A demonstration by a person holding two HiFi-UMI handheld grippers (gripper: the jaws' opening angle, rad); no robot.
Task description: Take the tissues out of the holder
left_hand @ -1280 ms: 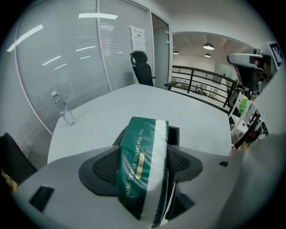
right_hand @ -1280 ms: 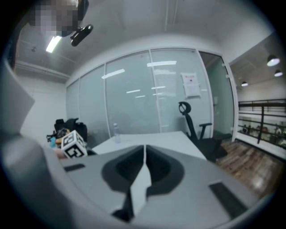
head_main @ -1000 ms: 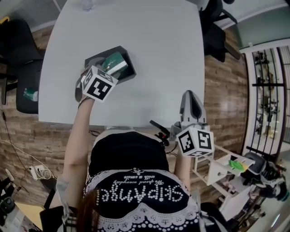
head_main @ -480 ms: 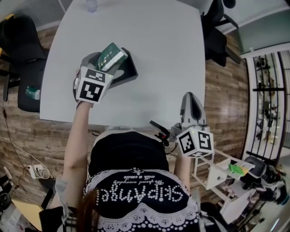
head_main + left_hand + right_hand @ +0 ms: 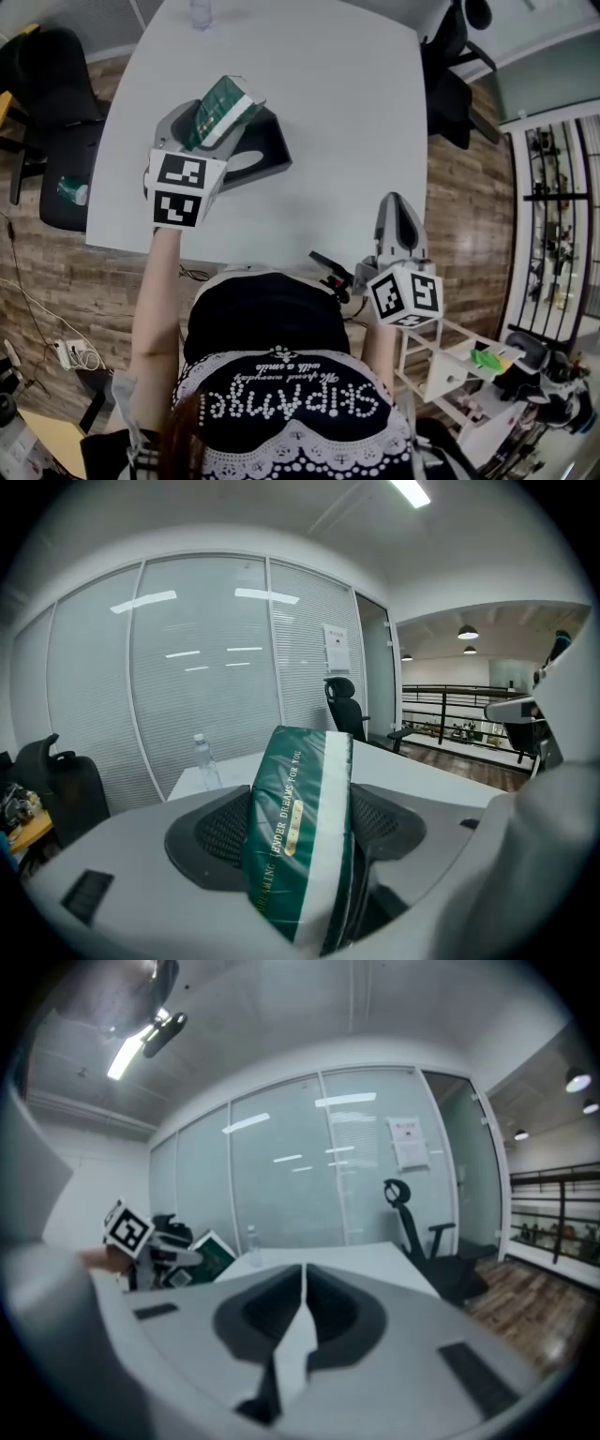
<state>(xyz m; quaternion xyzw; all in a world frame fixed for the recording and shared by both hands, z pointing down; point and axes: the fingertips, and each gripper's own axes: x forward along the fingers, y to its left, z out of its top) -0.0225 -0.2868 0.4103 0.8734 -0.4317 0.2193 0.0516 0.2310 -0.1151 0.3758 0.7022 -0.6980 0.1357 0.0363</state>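
Head view: left tool (image 5: 208, 122) grips the green tissue pack (image 5: 223, 105), tilted, over the left rim of the black holder (image 5: 265, 150) near the left edge of the desk (image 5: 347, 103). Right tool (image 5: 397, 206) hangs beyond the near edge.

Left gripper view: tissue pack (image 5: 298, 836) clamped between both jaws.

Right gripper view: right tool (image 5: 302, 1321) clenched, nothing held.

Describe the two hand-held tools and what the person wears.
The grey plastic left tool and matching right tool have rounded shells with dark jaw pads. Each carries a white cube with black square markers. The person wears a black top with white lettering and lace trim.
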